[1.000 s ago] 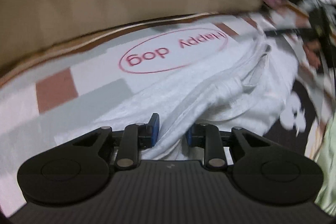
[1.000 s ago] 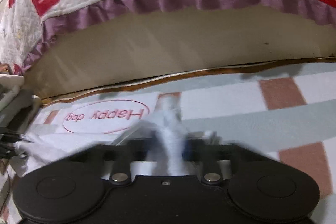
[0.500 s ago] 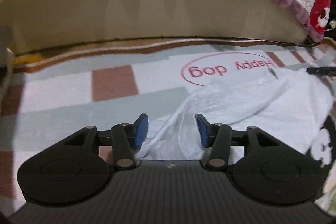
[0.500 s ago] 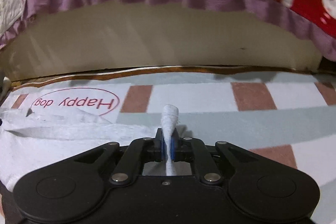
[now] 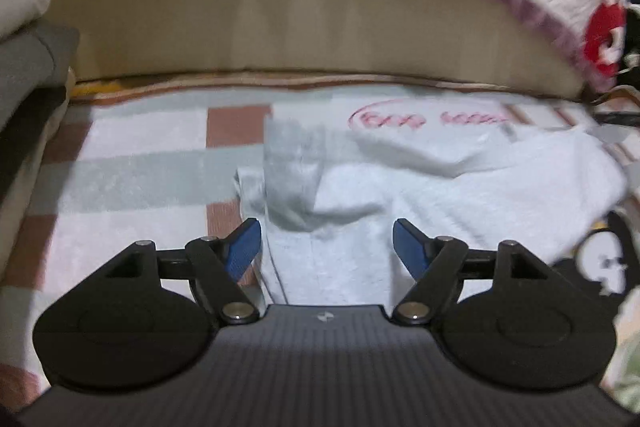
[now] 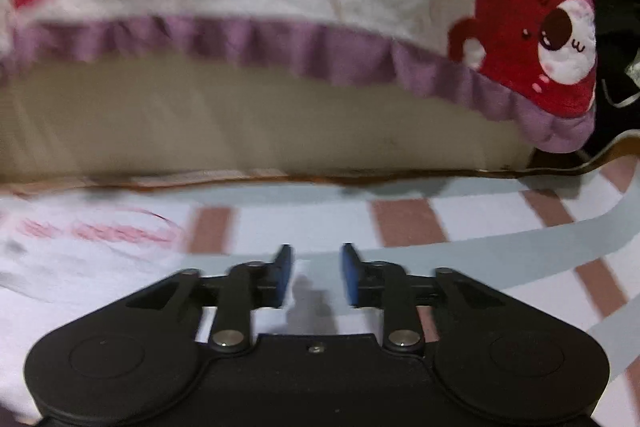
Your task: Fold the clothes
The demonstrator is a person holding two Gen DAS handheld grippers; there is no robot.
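A white garment (image 5: pixel 460 187) lies rumpled on the checked blanket (image 5: pixel 132 179), spreading to the right in the left wrist view. One grey-shadowed fold of it stands up just ahead of my left gripper (image 5: pixel 327 243). That gripper's jaws are opening wide over the cloth, and the blue pads (image 5: pixel 408 243) do not press on it. In the right wrist view the garment (image 6: pixel 60 263) shows blurred at the left. My right gripper (image 6: pixel 315 277) is opening too, with its pads apart above the cloth and nothing pinched between them.
A beige mattress side (image 5: pixel 312 23) rises behind the blanket, with a quilt with a purple ruffle (image 6: pixel 280 43) and a red bear print (image 6: pixel 540 23) hanging over it. A red oval logo (image 5: pixel 428 117) marks the blanket. Grey cushions (image 5: pixel 28 67) sit at the left.
Both grippers have let go of the white garment and spread their jaws. The right one, pinching a fold half a second ago, has lifted. The left view has swung leftward.
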